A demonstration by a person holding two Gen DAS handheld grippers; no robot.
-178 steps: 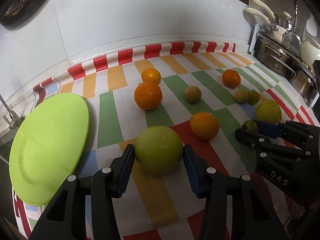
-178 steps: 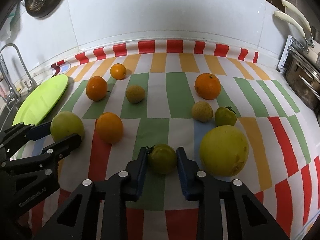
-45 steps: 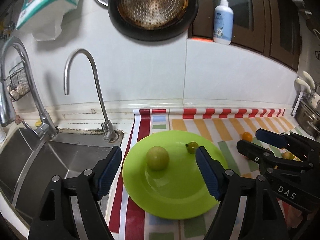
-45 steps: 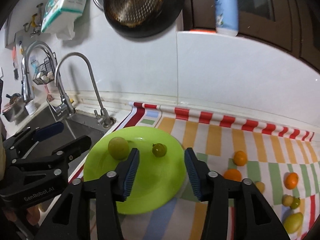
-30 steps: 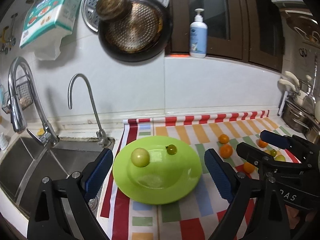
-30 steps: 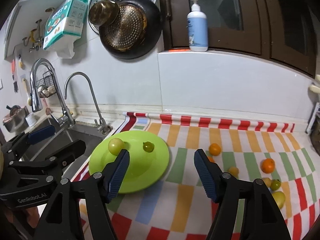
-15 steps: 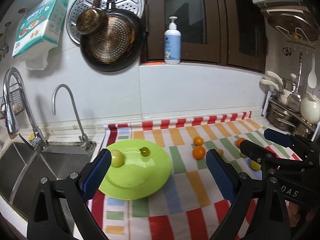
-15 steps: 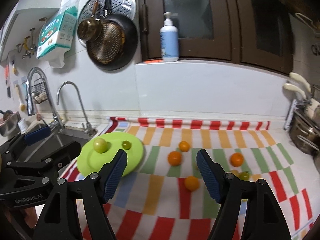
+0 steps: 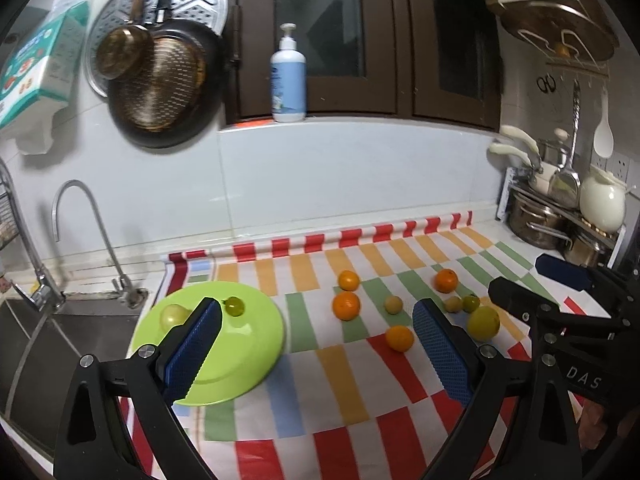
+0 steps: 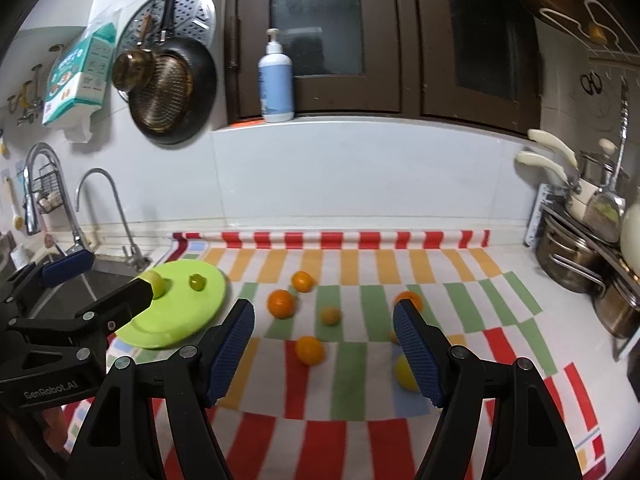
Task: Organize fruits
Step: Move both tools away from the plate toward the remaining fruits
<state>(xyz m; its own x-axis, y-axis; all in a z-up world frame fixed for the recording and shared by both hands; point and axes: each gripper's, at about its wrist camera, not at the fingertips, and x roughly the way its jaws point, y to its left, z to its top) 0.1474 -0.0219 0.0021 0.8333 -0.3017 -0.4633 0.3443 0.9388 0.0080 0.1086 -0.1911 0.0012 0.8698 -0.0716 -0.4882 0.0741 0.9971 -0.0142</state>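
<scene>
Both your grippers hang with jaws apart and empty, the left gripper (image 9: 316, 354) and right gripper (image 10: 324, 350) above the cloth. The plate (image 9: 256, 344) sits left with two green fruits; the loose fruits lie ahead-right, the near orange (image 10: 309, 350) closest to your right.

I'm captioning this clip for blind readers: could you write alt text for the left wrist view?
An open, empty left claw looks over a striped cloth on a kitchen counter. A green plate beside the sink holds two green fruits; oranges and yellow-green fruits lie loose to the right, near the right claw.
</scene>
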